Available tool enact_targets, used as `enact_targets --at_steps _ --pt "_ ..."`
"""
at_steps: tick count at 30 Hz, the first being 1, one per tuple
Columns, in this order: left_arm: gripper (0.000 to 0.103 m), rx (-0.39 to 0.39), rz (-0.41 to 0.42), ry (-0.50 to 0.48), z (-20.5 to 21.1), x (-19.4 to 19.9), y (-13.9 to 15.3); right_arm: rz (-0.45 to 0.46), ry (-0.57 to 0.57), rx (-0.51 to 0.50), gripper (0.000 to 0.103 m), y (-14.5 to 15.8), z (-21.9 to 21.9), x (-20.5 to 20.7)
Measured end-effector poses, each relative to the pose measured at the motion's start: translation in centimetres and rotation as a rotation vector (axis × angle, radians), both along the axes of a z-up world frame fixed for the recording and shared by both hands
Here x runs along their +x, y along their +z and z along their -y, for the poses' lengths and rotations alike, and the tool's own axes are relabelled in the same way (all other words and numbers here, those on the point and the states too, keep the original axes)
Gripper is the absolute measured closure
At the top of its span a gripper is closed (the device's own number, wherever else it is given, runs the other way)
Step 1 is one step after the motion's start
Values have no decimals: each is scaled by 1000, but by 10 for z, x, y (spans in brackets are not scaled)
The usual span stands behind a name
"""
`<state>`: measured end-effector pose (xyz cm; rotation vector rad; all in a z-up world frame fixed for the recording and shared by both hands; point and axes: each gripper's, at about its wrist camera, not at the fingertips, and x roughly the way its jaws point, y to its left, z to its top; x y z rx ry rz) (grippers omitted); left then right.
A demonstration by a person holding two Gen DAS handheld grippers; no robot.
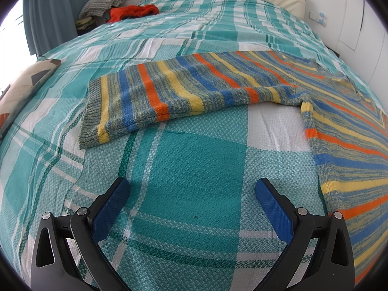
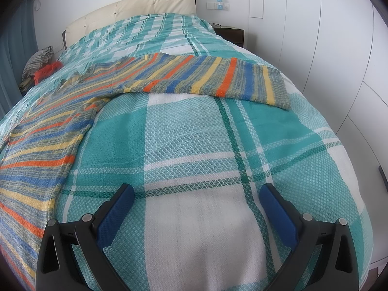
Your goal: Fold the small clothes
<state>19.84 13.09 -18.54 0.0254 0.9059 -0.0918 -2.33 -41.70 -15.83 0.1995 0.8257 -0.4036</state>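
A striped knit sweater [image 1: 184,89] in blue, yellow, orange and grey lies spread flat on the bed. In the left wrist view one sleeve stretches left and the body [image 1: 351,165] runs down the right side. In the right wrist view the other sleeve [image 2: 218,77] stretches right and the body [image 2: 36,150] lies at the left. My left gripper [image 1: 192,189] is open and empty over the bedspread, short of the sleeve. My right gripper [image 2: 196,194] is open and empty, also short of its sleeve.
The bed carries a teal and white plaid bedspread [image 1: 194,160]. A red garment [image 1: 132,12] and a grey checked cloth [image 1: 104,2] lie at the far left corner. A cream headboard [image 2: 135,9] stands behind. A dark nightstand [image 2: 231,35] and white wardrobe doors [image 2: 327,60] are to the right.
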Motion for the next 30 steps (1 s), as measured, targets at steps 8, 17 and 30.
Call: enact_targets --at_steps 8,17,30 --pt "0 0 0 0 0 0 0 -1 1 0 1 0 -1 0" --pt "0 0 0 0 0 0 0 -6 2 -5 1 0 -2 0" --pt "0 0 0 0 0 0 0 -21 5 -22 1 0 -3 4"
